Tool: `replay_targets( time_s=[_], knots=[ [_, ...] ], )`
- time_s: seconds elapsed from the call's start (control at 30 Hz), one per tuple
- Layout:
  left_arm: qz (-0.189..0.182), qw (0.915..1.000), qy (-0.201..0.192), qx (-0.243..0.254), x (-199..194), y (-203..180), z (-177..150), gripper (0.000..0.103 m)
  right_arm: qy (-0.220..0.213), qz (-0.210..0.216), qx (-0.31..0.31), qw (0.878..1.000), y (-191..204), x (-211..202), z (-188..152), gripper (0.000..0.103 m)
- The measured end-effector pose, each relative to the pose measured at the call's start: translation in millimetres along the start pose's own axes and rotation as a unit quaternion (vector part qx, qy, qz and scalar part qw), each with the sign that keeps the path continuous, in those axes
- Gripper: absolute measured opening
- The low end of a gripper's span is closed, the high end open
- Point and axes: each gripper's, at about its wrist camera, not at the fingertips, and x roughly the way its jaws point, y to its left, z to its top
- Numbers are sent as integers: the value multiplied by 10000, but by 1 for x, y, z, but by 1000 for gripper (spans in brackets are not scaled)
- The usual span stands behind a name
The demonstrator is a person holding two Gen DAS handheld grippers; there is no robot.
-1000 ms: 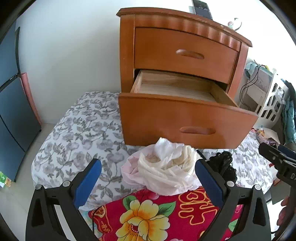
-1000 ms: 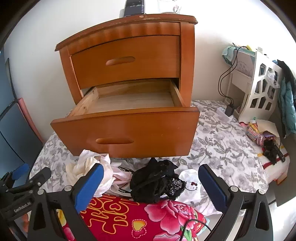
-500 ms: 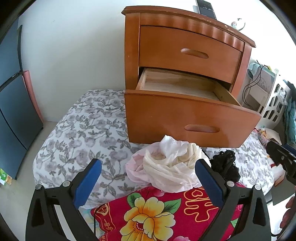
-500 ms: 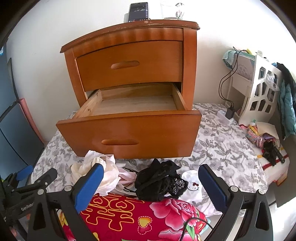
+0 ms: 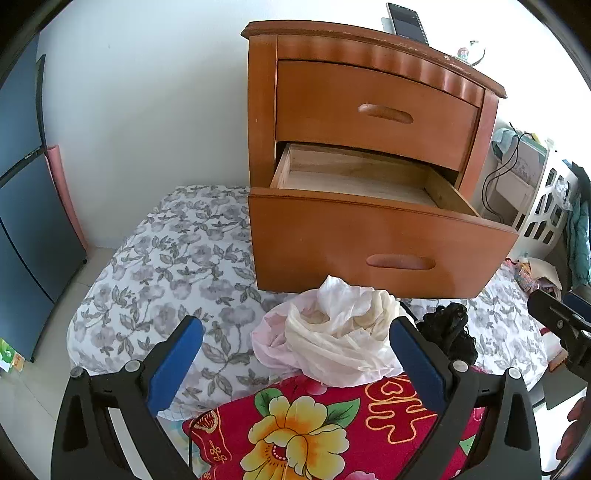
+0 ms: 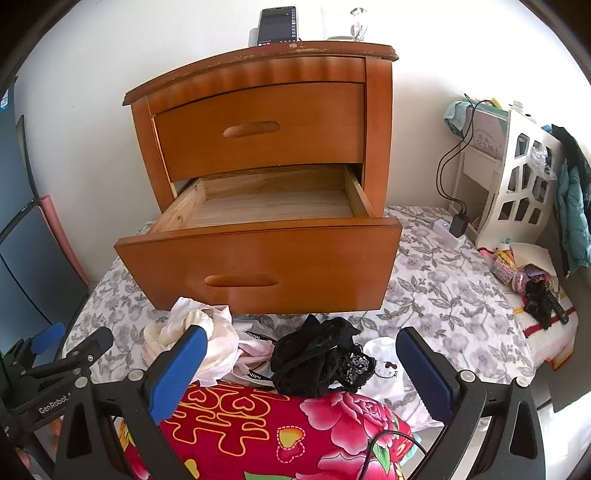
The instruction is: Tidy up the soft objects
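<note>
Both hand-held grippers, left (image 5: 295, 350) and right (image 6: 299, 362), have drawn back, jaws released, facing clothes (image 5: 332, 339) below the drawer (image 6: 266, 206).

- A nightstand (image 6: 258, 155) stands on the bed (image 6: 436, 295), at its far edge against the wall.
- The lower drawer (image 6: 258, 266) is pulled out toward the bed's near edge; the upper drawer (image 6: 258, 129) is shut above it.
- A phone (image 6: 277, 24) and a glass (image 6: 343, 22) stand on the nightstand's top, the glass to the right.
- Before the drawer lie a crumpled cloth (image 5: 340, 339) to the left and a lace garment (image 6: 317, 354) to the right, with small garments between them.
- A blanket (image 6: 280, 424) lies at the near edge, just before both heaps.
- A shelf unit (image 6: 517, 177) stands beyond the bed's far right corner.
- A charger (image 6: 458, 225) lies on the bed left of the shelf unit.
</note>
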Motion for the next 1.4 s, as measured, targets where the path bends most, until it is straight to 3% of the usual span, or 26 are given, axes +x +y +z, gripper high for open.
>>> replay_targets(
  time_s=[1.4],
  knots=[
    [2, 9999, -146, -6, -6, -2, 1, 101, -86, -10, 18, 10000, -1, -6, 1, 103]
  ],
)
